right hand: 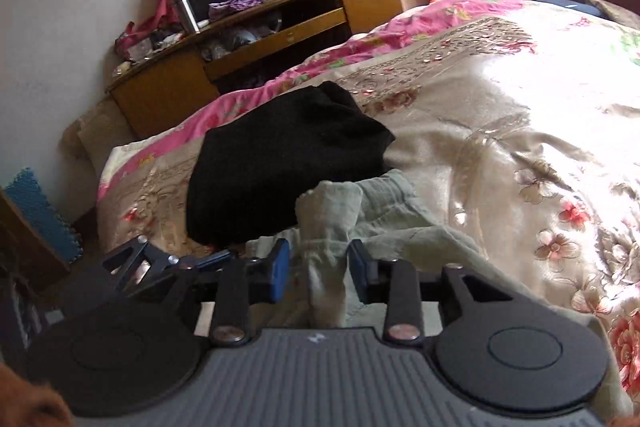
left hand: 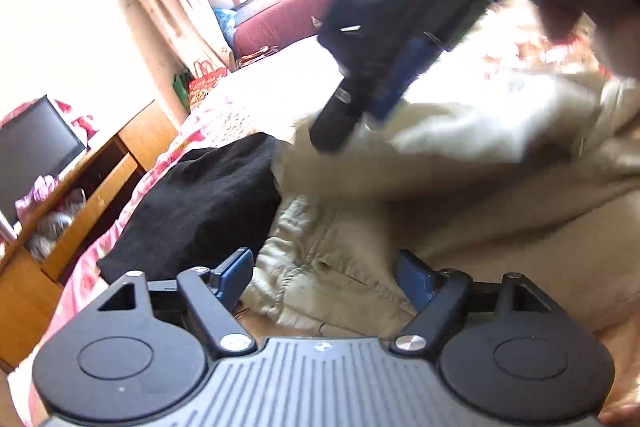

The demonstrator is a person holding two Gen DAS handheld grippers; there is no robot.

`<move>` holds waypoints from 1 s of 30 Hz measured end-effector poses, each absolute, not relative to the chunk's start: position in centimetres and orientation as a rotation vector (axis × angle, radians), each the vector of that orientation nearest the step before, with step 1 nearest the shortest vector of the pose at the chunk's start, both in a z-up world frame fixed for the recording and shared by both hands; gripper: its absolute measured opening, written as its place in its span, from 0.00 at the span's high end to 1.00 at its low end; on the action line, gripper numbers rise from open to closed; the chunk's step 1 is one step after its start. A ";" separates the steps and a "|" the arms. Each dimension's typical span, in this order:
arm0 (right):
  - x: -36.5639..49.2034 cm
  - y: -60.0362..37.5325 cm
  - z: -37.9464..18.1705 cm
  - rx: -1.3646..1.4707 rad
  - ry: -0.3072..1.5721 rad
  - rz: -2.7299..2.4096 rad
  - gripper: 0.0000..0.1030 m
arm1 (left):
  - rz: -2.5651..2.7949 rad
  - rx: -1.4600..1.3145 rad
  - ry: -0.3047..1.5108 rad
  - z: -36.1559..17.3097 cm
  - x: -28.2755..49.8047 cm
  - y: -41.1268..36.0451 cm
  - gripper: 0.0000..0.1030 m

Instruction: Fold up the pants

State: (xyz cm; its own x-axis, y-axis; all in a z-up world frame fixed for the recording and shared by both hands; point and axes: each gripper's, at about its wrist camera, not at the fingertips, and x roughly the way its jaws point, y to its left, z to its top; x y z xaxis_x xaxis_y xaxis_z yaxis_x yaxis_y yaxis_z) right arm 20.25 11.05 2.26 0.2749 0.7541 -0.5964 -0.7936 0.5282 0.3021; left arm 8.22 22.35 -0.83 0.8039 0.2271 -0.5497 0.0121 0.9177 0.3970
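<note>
The pants (right hand: 360, 223) lay bunched beside the black garment (right hand: 280, 163), a ridge merely straddled by the parted right gripper (right hand: 319, 263), the left gripper (left hand: 324, 273) wide and empty, so slippage was risked.

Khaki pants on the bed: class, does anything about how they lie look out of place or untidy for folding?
Yes. The khaki pants lie bunched and wrinkled, not flat, and a ridge of cloth stands up between the right gripper fingers. A black garment sits right against them on the floral bedspread.
</note>
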 end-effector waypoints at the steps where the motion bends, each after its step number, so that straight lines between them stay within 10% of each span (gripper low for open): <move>1: 19.8 10.8 2.3 -0.037 0.771 1.071 0.61 | 0.115 0.381 0.636 -0.5 8.0 22.6 0.11; 22: 10.9 0.6 -0.7 -0.665 0.548 0.810 0.64 | 0.098 -0.008 0.796 -0.7 10.6 24.7 0.12; 30: 13.4 -2.1 -1.5 -0.727 0.522 0.681 0.64 | 0.132 -0.030 0.781 0.1 11.7 25.3 0.50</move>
